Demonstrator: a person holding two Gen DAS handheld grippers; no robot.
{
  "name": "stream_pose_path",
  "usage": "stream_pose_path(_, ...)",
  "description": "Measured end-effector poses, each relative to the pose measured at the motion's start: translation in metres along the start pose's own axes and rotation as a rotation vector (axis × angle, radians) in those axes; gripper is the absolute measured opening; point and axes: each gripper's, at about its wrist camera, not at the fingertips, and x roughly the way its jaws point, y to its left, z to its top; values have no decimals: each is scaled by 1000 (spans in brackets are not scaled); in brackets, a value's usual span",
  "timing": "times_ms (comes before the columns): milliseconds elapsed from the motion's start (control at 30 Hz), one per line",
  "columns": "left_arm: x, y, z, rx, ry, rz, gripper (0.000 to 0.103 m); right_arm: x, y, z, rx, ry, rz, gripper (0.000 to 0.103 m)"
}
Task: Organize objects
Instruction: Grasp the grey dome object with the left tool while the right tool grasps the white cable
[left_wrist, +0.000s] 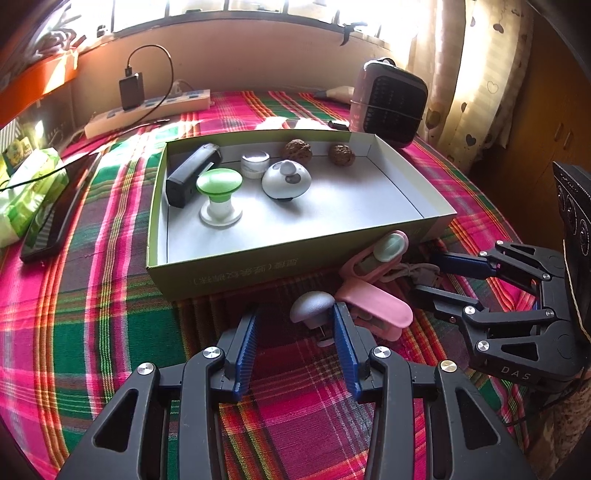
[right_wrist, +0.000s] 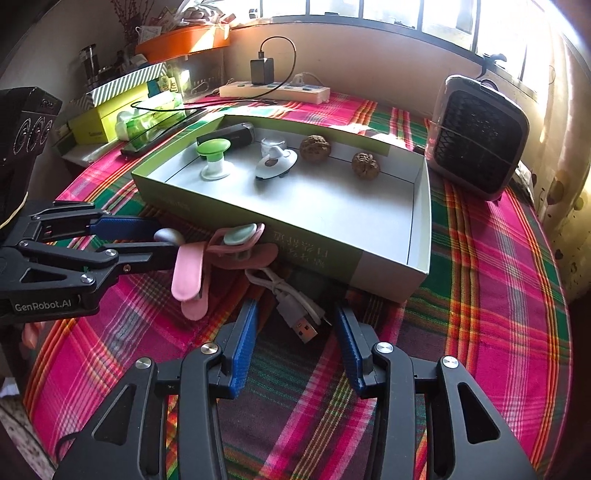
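A green cardboard box (left_wrist: 258, 264) (right_wrist: 321, 236) lies on the plaid cloth. In it are a green-topped knob (left_wrist: 218, 184), a black bar (left_wrist: 192, 173), a small white jar (left_wrist: 255, 162), a grey dome (left_wrist: 286, 181) and two walnuts (left_wrist: 297, 149). My left gripper (left_wrist: 295, 325) (right_wrist: 162, 240) is open around a grey mushroom knob (left_wrist: 312, 302), which lies between its fingers. Pink clips (left_wrist: 373, 302) (right_wrist: 188, 273) lie beside it. My right gripper (right_wrist: 295, 325) (left_wrist: 424, 275) is open around a white USB cable (right_wrist: 291, 306).
A small heater (left_wrist: 388, 99) (right_wrist: 480, 140) stands at the back right. A power strip (left_wrist: 147, 110) with a charger lies at the back. A phone (left_wrist: 55, 218) and a green tissue pack (left_wrist: 26, 195) lie to the left. Boxes (right_wrist: 110, 110) are stacked far left.
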Motion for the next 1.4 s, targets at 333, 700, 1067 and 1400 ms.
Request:
stream_pose_path(333, -3, 6, -1, -16, -5, 8, 38, -7, 7, -5, -1, -4, 7, 26)
stream_pose_path(700, -1, 7, 0, -20, -2, 8, 38, 6, 12, 8, -24, 4, 25, 28)
stream_pose_path(1067, 0, 4, 1, -13, -11, 23, 38, 2, 14, 3, -24, -11, 17, 23)
stream_pose_path(1400, 1, -1, 0, -21, -10, 7, 21, -5, 12, -3, -1, -17, 21, 20)
